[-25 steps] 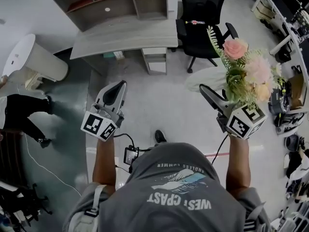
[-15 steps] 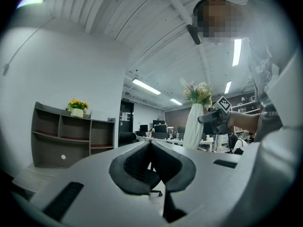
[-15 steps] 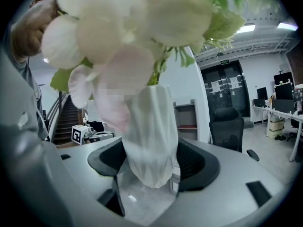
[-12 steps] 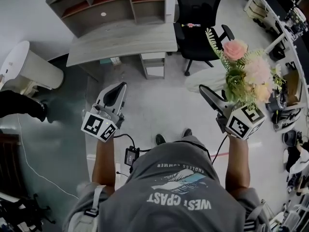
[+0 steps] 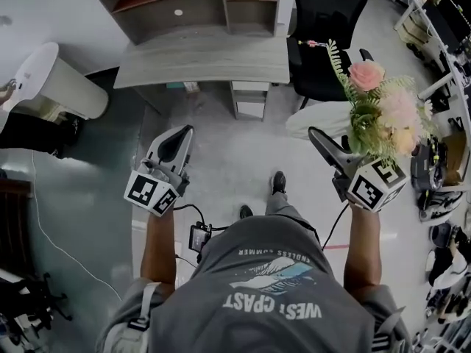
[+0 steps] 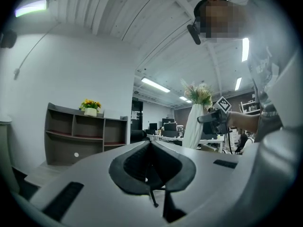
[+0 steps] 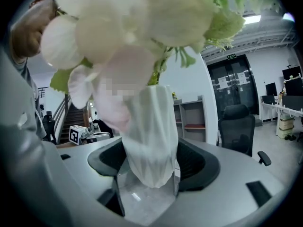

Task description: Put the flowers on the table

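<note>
Left gripper view shows right hand-held gripper (image 6: 205,119) clamping vase (image 6: 191,129) of flowers (image 6: 199,93); left hand-held gripper (image 6: 151,169) closed.

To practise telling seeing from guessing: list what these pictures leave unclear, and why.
Right gripper view: the flowers are blurred, too near the lens.
Head view: where the right gripper holds the white vase is covered by gripper body and foliage.
Left gripper view: the yellow potted plant on the shelf unit is too small to identify.
Head view: the bystander is cut off by the left edge.
</note>
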The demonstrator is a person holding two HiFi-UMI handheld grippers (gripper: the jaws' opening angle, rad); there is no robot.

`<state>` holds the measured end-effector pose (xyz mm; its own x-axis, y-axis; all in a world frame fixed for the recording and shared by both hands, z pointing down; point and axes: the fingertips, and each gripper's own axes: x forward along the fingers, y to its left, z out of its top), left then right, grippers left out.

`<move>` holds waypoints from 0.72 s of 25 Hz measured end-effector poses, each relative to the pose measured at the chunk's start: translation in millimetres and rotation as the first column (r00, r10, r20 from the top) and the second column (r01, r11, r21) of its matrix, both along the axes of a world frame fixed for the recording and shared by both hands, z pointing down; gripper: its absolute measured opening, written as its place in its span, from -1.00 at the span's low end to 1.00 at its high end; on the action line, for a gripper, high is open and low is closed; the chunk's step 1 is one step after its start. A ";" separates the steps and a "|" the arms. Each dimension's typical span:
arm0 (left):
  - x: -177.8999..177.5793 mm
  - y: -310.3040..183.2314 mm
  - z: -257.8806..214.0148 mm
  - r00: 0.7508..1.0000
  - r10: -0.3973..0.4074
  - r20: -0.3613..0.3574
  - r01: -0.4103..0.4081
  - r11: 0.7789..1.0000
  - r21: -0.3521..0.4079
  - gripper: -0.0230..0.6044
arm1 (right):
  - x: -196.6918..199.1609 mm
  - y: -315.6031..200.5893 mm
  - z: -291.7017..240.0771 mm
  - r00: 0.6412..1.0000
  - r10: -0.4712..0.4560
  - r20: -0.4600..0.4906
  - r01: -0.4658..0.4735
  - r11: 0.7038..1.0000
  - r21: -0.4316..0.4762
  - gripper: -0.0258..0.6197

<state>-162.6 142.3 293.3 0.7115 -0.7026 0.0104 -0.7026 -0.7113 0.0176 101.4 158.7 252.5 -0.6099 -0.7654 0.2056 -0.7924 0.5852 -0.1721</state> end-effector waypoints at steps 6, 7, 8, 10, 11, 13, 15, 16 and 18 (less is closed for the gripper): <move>-11.9 -14.4 -6.9 0.997 -0.070 0.014 0.070 0.998 0.003 -0.88 | -9.8 -36.5 0.4 0.998 -0.067 0.015 0.067 0.998 0.000 0.14; -12.8 -18.3 -6.8 0.996 -0.083 0.015 0.083 0.997 0.002 -0.88 | -10.7 -43.1 0.8 0.997 -0.079 0.017 0.079 0.997 0.001 0.14; -13.5 -22.6 -6.3 0.995 -0.095 0.015 0.095 0.995 0.001 -0.88 | -11.5 -50.2 1.4 0.996 -0.090 0.018 0.090 0.996 0.000 0.14; -12.7 -31.4 -4.9 0.993 -0.114 0.014 0.114 0.994 -0.004 -0.88 | -12.1 -64.6 2.8 0.994 -0.110 0.019 0.110 0.994 -0.003 0.14; -11.3 -35.7 -4.2 0.993 -0.119 0.015 0.119 0.993 -0.006 -0.88 | -11.9 -71.3 3.4 0.993 -0.118 0.021 0.119 0.993 -0.005 0.14; -7.5 -44.0 -2.6 0.991 -0.130 0.017 0.130 0.991 -0.010 -0.88 | -10.0 -83.5 4.9 0.991 -0.133 0.023 0.134 0.991 -0.008 0.14; -2.4 -51.8 -1.4 0.990 -0.142 0.019 0.142 0.990 -0.013 -0.88 | -6.3 -94.9 7.0 0.989 -0.147 0.024 0.147 0.989 -0.011 0.14; 0.7 -55.6 -1.0 0.989 -0.147 0.020 0.148 0.989 -0.013 -0.88 | -3.9 -100.6 8.1 0.988 -0.153 0.025 0.154 0.988 -0.012 0.14; 7.2 -62.9 -0.1 0.987 -0.157 0.023 0.157 0.987 -0.015 -0.88 | 1.0 -111.9 11.0 0.986 -0.165 0.029 0.165 0.986 -0.017 0.14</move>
